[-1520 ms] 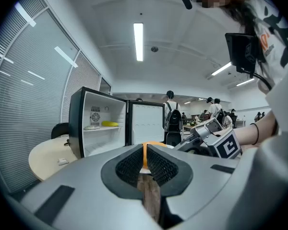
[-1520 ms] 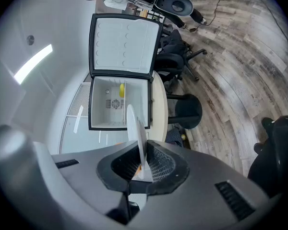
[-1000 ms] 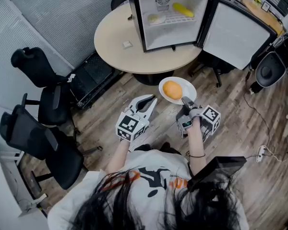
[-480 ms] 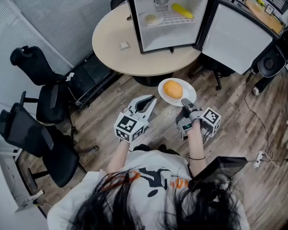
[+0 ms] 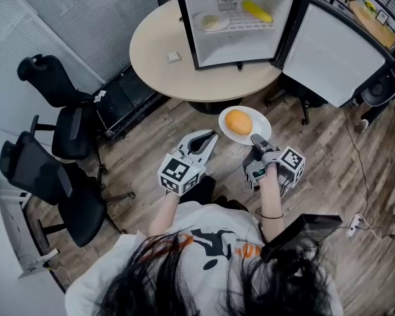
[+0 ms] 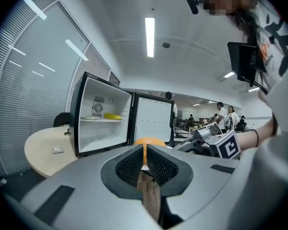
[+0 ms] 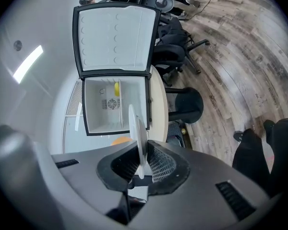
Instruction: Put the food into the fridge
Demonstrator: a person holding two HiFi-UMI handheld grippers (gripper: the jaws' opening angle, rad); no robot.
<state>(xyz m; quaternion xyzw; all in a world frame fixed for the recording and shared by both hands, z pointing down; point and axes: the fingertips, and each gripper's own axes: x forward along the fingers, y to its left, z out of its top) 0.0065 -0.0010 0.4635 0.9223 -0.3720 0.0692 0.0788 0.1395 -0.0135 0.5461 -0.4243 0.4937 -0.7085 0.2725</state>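
Though the fridge (image 5: 243,45) stands open on the round bench (image 5: 164,38), the food for it is well short of it, out over the wooden floor (image 5: 322,150). Its door (image 5: 329,51) is swung wide to the right, past the bench edge. Inside, a wire shelf (image 5: 240,25) carries a long yellow item (image 5: 257,10) near the back right and a pale item (image 5: 214,22) on the left; the space below the shelf is white and bare. Two black office chairs (image 5: 59,117) stand on the floor to the left, well apart from the bench.

A person (image 5: 210,255) in a white shirt holds both arms forward, a tool in each hand. The white plate (image 5: 260,120) sits level between the person and the bench, and a round piece of orange food (image 5: 237,122) lies near its middle.

The right tool (image 5: 255,137) is clamped on the near rim of the plate. Its own view shows the rim edge-on, pinched between the two ribbed pads (image 7: 158,164), with the open fridge beyond.

The left tool (image 5: 212,135) is just beside the plate on the left and does not touch it. Its jaws are drawn close, with only a thin slit between the pads (image 6: 129,164) and nothing held; the orange food shows through that slit.
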